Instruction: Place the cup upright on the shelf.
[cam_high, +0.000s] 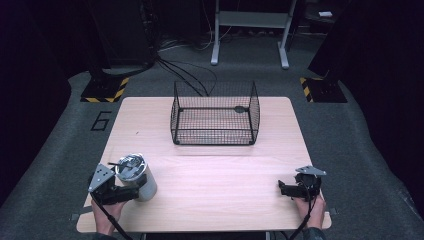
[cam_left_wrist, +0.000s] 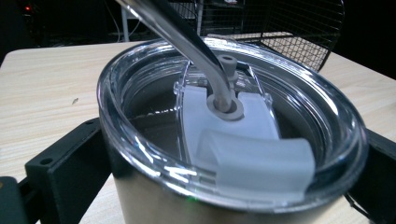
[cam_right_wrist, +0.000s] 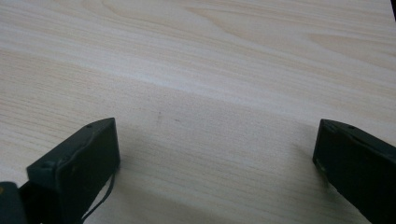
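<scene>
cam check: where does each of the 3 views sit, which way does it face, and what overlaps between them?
High view: above the person's side, facing forward and down on the table; both hands, left claw and right claw show.
Left gripper view: rides the left claw, facing along its jaws at the tumbler between them.
Right gripper view: rides the right claw, facing bare tabletop between spread jaws.
Shared: high and left gripper views both show the tumbler and wire basket.
</scene>
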